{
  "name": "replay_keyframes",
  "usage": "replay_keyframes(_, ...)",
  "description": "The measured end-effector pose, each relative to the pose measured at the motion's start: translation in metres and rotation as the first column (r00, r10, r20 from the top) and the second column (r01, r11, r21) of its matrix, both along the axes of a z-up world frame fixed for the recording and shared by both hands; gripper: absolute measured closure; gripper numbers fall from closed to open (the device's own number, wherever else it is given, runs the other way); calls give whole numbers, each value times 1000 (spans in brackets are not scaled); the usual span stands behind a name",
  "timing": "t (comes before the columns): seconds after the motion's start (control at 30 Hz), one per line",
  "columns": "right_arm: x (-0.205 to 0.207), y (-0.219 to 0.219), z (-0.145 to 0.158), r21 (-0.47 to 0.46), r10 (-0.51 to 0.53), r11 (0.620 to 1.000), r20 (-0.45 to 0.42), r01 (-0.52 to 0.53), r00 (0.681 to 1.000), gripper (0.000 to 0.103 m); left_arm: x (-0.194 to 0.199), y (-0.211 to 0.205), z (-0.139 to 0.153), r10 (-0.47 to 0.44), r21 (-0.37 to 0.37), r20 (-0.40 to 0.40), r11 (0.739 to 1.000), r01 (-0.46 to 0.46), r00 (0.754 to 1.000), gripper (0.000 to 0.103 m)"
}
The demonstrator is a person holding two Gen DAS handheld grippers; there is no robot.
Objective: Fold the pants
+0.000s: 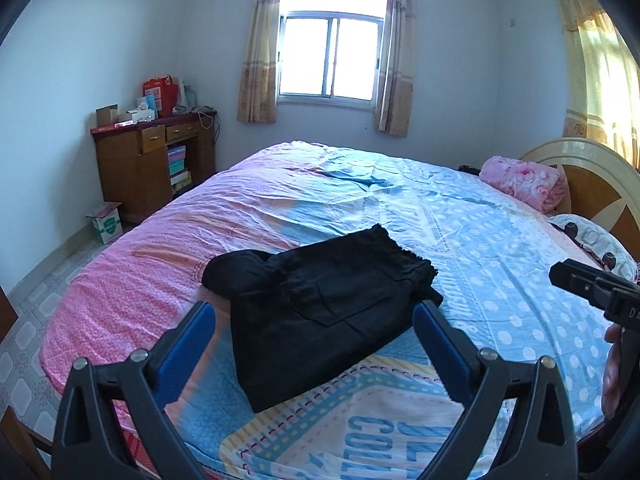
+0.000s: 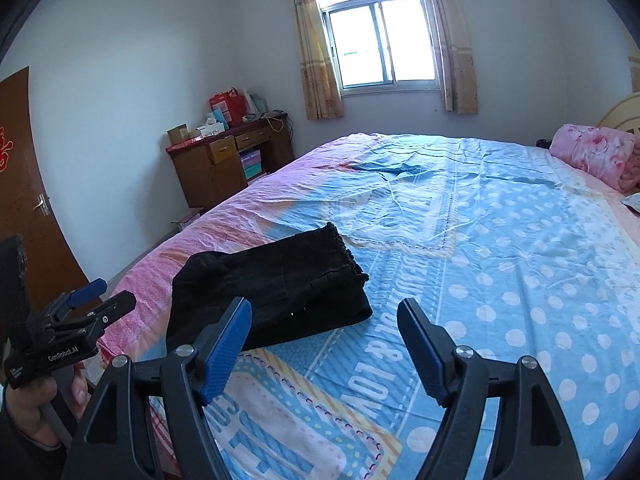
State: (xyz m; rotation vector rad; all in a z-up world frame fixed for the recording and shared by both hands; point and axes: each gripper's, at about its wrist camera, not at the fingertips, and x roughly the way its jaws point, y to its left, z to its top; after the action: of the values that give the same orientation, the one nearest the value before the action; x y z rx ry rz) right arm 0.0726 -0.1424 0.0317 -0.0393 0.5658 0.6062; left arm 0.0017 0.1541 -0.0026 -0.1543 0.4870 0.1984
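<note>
The black pants (image 1: 312, 320) lie folded into a compact bundle on the pink and blue bed sheet (image 1: 480, 240), waistband toward the far side. My left gripper (image 1: 315, 307) hovers just short of their near edge, open, its blue pads (image 1: 200, 328) wide apart and holding nothing. In the right wrist view the pants (image 2: 272, 292) sit ahead and to the left. My right gripper (image 2: 323, 303) is open above the bare sheet (image 2: 480, 260), off the pants' right corner. A hand holds the left gripper (image 2: 114, 292) at the left edge. The right gripper's tip (image 1: 568, 276) shows at the far right.
A folded pink blanket (image 1: 520, 180), a pillow (image 1: 592, 240) and the headboard (image 1: 580, 168) are at the right end of the bed. A wooden desk (image 1: 152, 160) stands in the far left corner with a cardboard box (image 1: 106, 222) on the floor. A brown door (image 2: 24, 200) is at left.
</note>
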Motion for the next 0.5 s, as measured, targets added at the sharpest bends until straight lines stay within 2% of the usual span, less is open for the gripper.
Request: replay_keyframes(0.5, -9, 8, 5, 4, 22, 1000, 12, -22, 1000, 26, 1, -1, 1, -10, -7, -8, 1000, 9, 1000, 2)
